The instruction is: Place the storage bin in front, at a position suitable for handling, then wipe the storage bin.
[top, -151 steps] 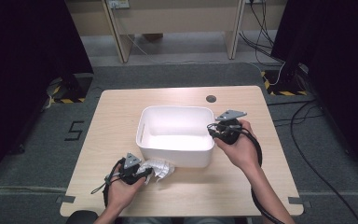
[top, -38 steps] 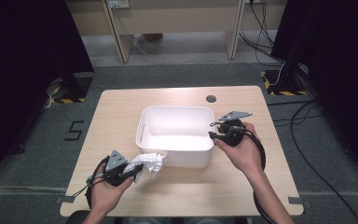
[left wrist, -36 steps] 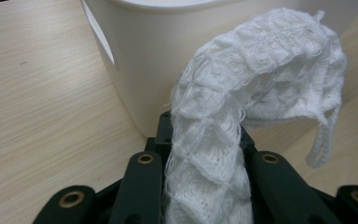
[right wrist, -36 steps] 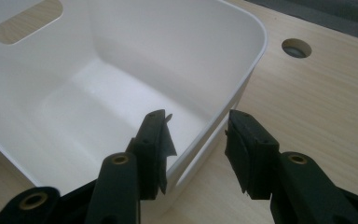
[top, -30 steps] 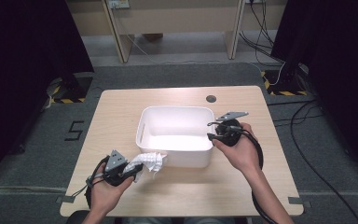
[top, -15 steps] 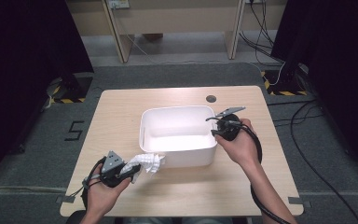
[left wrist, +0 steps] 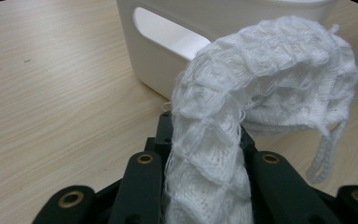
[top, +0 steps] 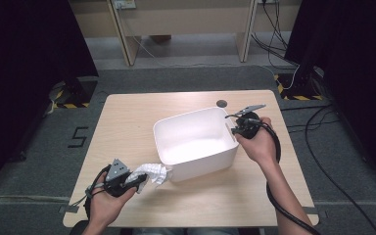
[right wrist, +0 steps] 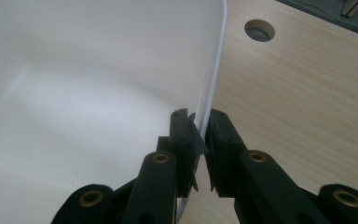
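The left gripper point(top: 138, 180) has its jaws pinched on a white knitted cloth point(left wrist: 261, 93), which arches up out of them and droops just short of the white plastic tub point(top: 196, 147), likely ready to be dropped in. Its loose, open weave trails a thin loop. The right gripper point(right wrist: 199, 135) clamps the tub's rim between its jaws, apparently steadying it on the tabletop point(top: 127, 117).

A pale wooden counter point(top: 127, 127) stands on grey carpet point(top: 186, 76); black curtains point(top: 24, 58) hang at both sides, wooden furniture legs point(top: 120, 29) behind, cables point(top: 318, 147) trailing right
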